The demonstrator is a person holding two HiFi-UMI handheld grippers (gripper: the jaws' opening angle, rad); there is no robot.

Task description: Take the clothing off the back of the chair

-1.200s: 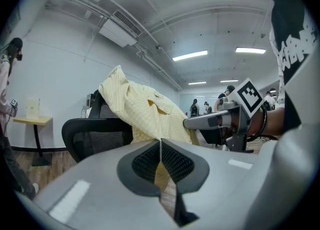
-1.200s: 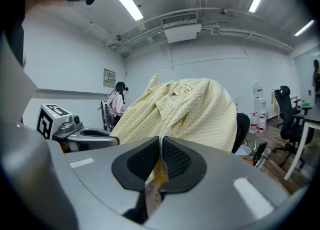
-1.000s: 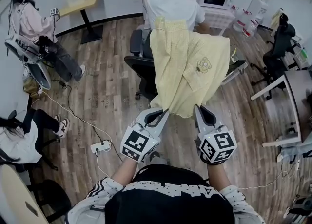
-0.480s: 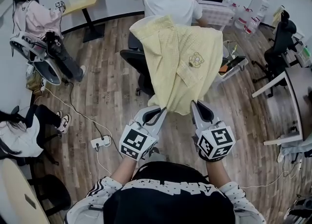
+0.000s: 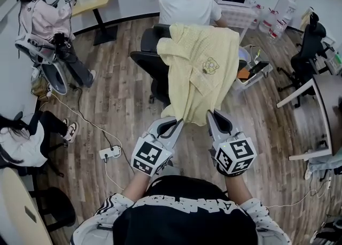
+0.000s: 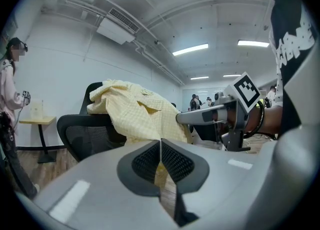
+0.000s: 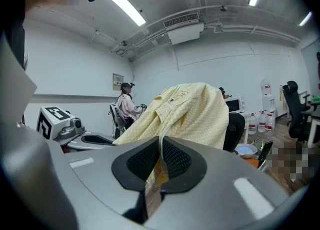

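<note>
Shirt (image 5: 200, 73) hem clamped, rest over chair (image 5: 154, 68).

**Bright, even room light; strong fisheye bending at the edges**

The room is brightly and evenly lit from above. In both gripper views, long ceiling strip lights (image 6: 190, 49) above the yellow shirt (image 6: 142, 116) burn plain white with slight glare, and the pale walls behind the shirt spread the light. In the head view the shirt is sharp, and only soft, faint shadows lie on the wooden floor (image 5: 123, 94) to its left. All three views are wide-angle: straight lines bow outward away from the shirt, and the gripper views fade to black corners. Below the shirt, the near shells of the left gripper (image 6: 160, 141) and right gripper (image 7: 161, 139) look large and out of focus.
</note>
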